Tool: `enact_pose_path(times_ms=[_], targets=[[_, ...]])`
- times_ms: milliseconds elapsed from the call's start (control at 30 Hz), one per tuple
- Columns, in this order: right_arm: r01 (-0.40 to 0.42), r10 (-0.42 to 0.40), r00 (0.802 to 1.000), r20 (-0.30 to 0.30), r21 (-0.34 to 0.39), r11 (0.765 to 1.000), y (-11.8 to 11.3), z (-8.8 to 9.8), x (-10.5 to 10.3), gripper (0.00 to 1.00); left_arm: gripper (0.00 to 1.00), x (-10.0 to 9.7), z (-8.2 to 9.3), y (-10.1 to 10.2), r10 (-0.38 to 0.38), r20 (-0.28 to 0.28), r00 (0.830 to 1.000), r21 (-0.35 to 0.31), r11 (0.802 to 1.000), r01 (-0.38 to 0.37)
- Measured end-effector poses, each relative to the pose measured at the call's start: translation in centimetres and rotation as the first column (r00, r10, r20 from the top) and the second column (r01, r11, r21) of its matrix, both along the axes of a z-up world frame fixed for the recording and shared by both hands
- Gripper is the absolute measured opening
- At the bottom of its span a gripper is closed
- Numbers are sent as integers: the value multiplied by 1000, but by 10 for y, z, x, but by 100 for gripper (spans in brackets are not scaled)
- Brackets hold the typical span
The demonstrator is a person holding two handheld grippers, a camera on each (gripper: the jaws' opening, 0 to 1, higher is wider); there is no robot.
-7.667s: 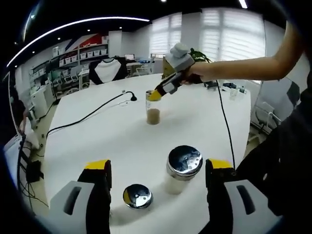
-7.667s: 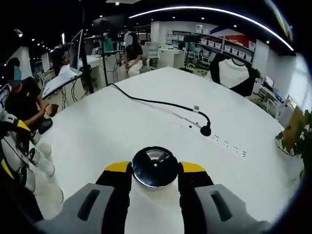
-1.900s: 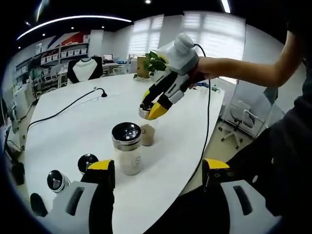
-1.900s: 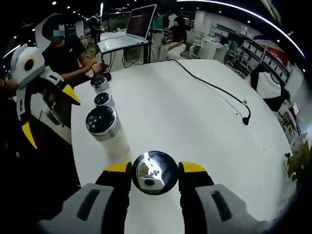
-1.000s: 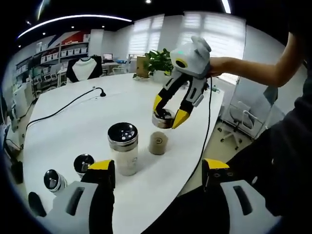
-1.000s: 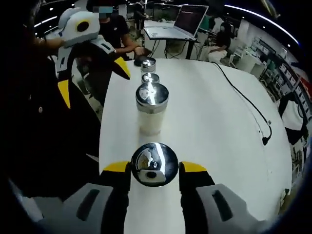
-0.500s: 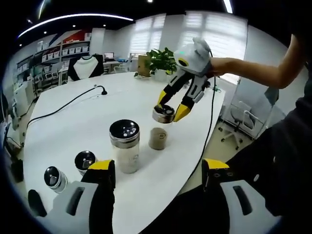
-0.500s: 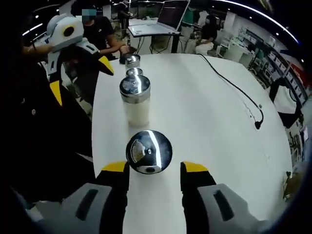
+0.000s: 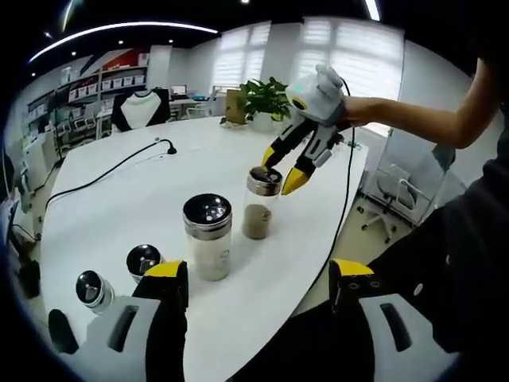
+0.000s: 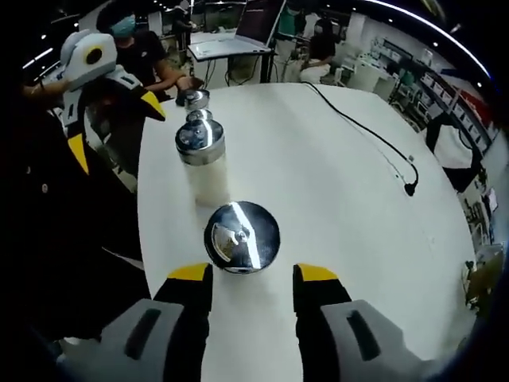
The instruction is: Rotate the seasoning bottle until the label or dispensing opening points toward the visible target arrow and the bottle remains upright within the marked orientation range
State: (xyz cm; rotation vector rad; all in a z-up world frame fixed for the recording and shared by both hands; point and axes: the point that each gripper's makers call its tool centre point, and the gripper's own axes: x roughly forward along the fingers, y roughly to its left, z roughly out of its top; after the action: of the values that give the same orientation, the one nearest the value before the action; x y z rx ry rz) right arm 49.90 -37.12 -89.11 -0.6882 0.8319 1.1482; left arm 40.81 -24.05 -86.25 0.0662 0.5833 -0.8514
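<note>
The seasoning bottle (image 9: 258, 208), clear glass with brown powder and a shiny metal cap, stands upright on the white table (image 9: 119, 199). In the right gripper view its cap (image 10: 242, 236) lies just ahead of my right gripper (image 10: 253, 274), which is open; the yellow tips flank the cap without touching it. From the left gripper view, that right gripper (image 9: 282, 169) hovers over the cap, held by a person's hand. My left gripper (image 9: 258, 274) is open and holds nothing, low at the table's near edge.
A larger shaker (image 9: 208, 237) with white contents stands beside the bottle, also seen from the right gripper view (image 10: 201, 157). Two small shakers (image 9: 143, 259) (image 9: 91, 288) sit further left. A black cable (image 9: 111, 171) crosses the table. A person (image 10: 135, 56) sits behind.
The right gripper carried the bottle across the table, set it down next to the larger shaker, then opened and drew back off the cap. The left gripper stayed open.
</note>
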Motion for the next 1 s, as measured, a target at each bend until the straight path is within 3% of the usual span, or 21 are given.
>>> enact_pose_path(times_ms=[100, 633, 1000], targets=[[0, 0, 1000, -4, 11, 1000, 9, -1, -5, 39, 77, -1, 0, 0, -3, -2, 1000, -2, 1000, 3], [74, -74, 997, 6, 33, 997, 29, -3, 9, 38, 77, -3, 1, 5, 0, -4, 1000, -6, 1000, 0], [90, -89, 996, -23, 54, 994, 33, -3, -1, 38, 76, 0, -1, 7, 10, -4, 1000, -16, 1000, -10]])
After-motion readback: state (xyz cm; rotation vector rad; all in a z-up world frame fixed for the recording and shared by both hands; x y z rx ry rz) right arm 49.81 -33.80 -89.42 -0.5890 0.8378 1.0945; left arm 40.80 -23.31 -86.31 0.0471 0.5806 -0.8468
